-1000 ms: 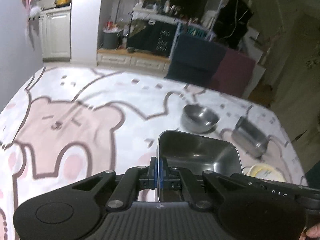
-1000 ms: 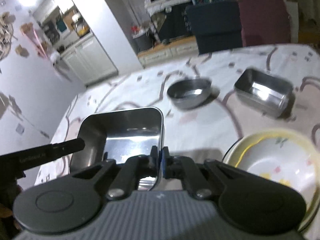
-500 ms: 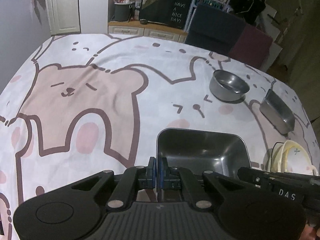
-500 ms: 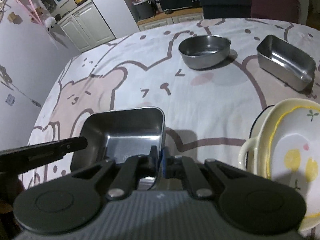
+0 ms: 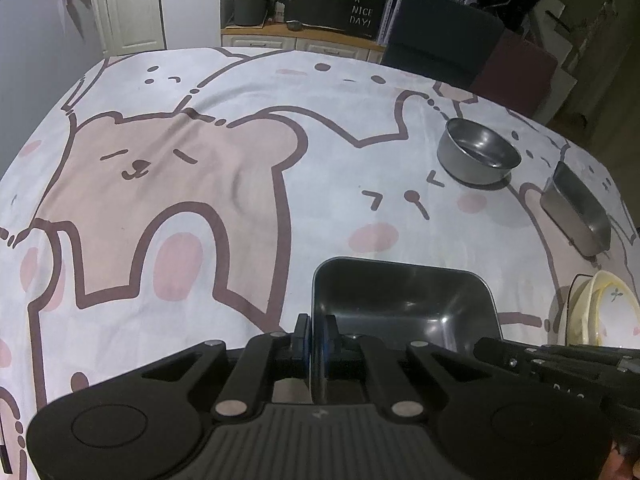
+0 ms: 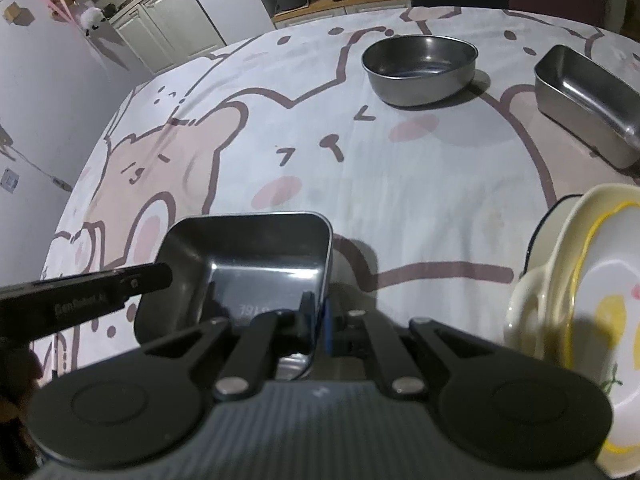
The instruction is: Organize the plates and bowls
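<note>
A rectangular steel tray (image 5: 404,300) is held between both tools: the left gripper (image 5: 316,330) is closed on the tray's left wall, with one pad inside and one outside, and the right gripper (image 6: 318,314) is pinched the same way on its right wall. The tray sits directly ahead of both grippers and appears to be at or just above the worktop (image 5: 240,128); contact with the cloth cannot be confirmed.

If the tray is being set down, it should be kept level between the two grips and lowered evenly, so that neither wall is twisted. Both grips are best released together, and only once the base is judged to rest flat.

Ahead and to the right of the right gripper lie a round steel bowl (image 6: 420,68) and a second steel tray (image 6: 588,100); just to its right stands a stack of ceramic plates (image 6: 576,300), which should be cleared when the gripper is withdrawn.
</note>
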Available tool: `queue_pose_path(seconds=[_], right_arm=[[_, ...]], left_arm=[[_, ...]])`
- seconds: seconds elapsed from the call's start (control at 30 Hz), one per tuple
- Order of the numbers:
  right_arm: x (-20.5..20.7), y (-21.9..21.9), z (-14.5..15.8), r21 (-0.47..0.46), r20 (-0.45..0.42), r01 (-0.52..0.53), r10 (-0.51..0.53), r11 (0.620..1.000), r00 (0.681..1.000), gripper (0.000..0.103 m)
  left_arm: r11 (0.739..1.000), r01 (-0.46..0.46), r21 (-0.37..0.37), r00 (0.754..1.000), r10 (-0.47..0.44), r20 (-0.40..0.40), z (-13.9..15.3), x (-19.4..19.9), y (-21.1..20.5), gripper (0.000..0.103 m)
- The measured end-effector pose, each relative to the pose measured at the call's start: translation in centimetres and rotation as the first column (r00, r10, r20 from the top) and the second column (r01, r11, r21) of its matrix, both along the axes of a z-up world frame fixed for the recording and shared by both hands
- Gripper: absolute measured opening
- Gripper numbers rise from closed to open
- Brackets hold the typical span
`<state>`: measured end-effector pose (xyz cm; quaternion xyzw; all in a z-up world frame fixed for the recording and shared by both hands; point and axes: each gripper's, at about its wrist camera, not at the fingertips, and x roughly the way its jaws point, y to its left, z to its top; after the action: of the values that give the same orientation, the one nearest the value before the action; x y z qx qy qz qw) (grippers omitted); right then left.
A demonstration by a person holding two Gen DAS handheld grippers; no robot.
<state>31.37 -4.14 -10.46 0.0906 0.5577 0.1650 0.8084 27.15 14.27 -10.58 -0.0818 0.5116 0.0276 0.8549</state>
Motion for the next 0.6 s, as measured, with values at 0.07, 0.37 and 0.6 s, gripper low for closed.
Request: queue_pose_path(seconds=[0.07,0.37,0.6], right_arm=[[0.01,0.04,-0.1,-0.003,-0.004,-0.001,0.001,1.0,1.0,0.006],[0.25,0.22,-0.38,-0.005,-0.018,-0.004,0.004,1.0,1.0,0.006],[0.31,0.19,-0.42,-0.004,-0.02,-0.01,0.01,1.0,1.0,0.007]], left_arm=[[1.0,0.002,0.006,1.0,-0.002,-0.005,-0.15,0.05,-0.14,0.009],[1.0,0.01,0.024,1.0,-0.009,-0.027,-0.75,0.19,-0.3,0.009],[1.0,0.012,0.019,0.999,-0.011,-0.032,-0.82,0.17,-0.31,0.011]])
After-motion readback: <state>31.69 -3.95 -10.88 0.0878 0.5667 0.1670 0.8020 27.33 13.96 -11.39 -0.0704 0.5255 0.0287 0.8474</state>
